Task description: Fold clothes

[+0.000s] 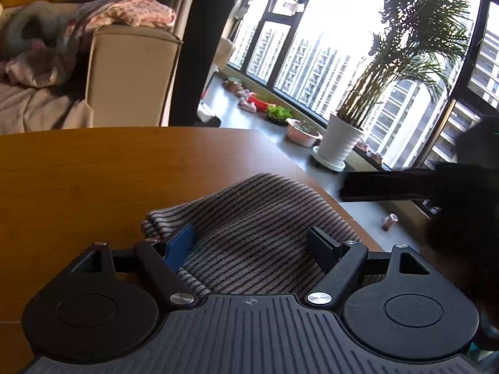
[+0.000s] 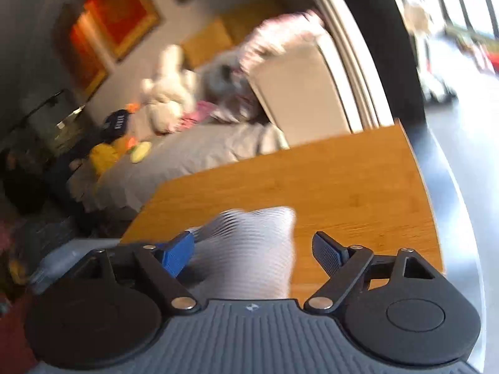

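In the left wrist view the left tool [image 1: 251, 243] has its two fingers spread wide, the blue-padded finger [image 1: 179, 246] on the left and the black finger [image 1: 322, 249] on the right, and a striped cloth [image 1: 255, 218] lies folded between them. The cloth rests on the wooden tabletop [image 1: 93, 180] near its right edge; its rounded fold points to the far left, and its near part runs under the body of the tool. Both fingers stand against or just beside the cloth, but neither pinches it, so the tool has hold of nothing. A dark bar [image 1: 386, 185], probably part of the other tool, reaches in from the right just beyond the cloth. Farther off stand a sofa [image 1: 131, 74] with a pink garment [image 1: 137, 12] over its arm, and a potted palm [image 1: 340, 143] by the window. The right wrist view is blurred by motion. The right tool [image 2: 252, 252] is likewise wide open, with the blue finger [image 2: 176, 252] on the left and the black finger [image 2: 327, 252] on the right. The pale, blurred striped cloth [image 2: 249, 249] fills the left part of the gap, close against the blue finger and well apart from the black one; whether it touches the blue pad cannot be told. It lies at the near left corner of the tabletop [image 2: 358, 187], with the sofa [image 2: 299, 93] beyond.
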